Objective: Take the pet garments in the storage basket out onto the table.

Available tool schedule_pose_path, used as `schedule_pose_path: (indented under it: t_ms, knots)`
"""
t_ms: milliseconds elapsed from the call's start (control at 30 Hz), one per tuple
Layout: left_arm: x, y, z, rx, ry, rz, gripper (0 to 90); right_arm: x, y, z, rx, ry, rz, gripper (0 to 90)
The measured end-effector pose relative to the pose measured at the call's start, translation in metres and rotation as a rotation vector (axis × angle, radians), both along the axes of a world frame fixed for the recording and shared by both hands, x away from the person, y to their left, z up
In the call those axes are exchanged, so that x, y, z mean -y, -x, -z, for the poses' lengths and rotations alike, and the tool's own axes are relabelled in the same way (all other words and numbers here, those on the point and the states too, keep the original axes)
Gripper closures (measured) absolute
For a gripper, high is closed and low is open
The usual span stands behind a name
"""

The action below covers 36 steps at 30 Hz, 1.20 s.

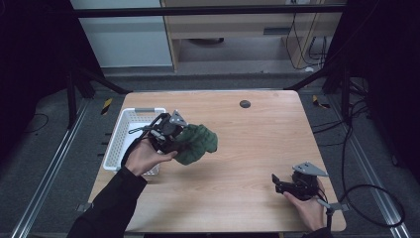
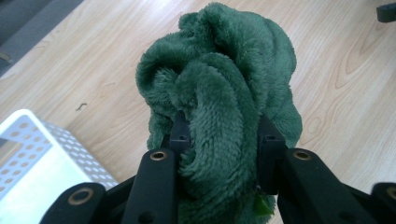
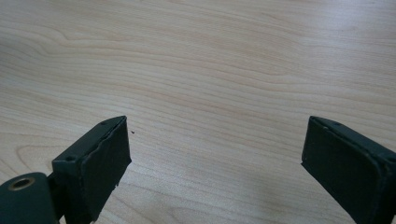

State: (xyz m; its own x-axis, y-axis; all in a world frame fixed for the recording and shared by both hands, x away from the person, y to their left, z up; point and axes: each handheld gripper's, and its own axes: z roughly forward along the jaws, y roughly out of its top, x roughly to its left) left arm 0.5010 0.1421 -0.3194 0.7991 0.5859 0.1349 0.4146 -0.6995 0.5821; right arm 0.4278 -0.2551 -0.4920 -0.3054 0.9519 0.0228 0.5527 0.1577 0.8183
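Cloth (image 1: 198,144), one; basket (image 1: 130,119), one.

I see a green cloth (image 2: 219,93) of thick, fuzzy plush pile, matt. The bench (image 1: 257,144) under it is pale wood grain, smooth with a faint sheen. Beside the cloth, the white basket (image 1: 119,144) looks like perforated plastic. My jaws are matt black.

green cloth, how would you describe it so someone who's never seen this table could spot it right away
Start at the wooden table and find the white perforated basket at its left edge. Just right of the basket, the left gripper is shut on the green cloth, a bunched, fluffy, dark green bundle. It is the only soft, green thing there; the right gripper, near the table's front right corner, is open and holds nothing.
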Motion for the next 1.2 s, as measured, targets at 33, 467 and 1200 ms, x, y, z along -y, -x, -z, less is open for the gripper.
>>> schedule_pose_path:
  t_ms: [33, 467, 1200]
  knots:
    - [0.002, 0.0, 0.001, -0.003, -0.003, 0.005, 66.8, 0.0, 0.0, 0.0, 0.0, 0.0, 0.0, 7.9]
    - [0.023, -0.001, 0.018, -0.04, -0.017, 0.067, 66.7, 0.001, 0.0, -0.001, 0.002, -0.002, 0.004, 7.9]
    - [0.053, -0.001, 0.048, -0.094, -0.063, 0.149, 66.7, 0.001, 0.0, -0.001, 0.006, -0.003, 0.007, 7.8]
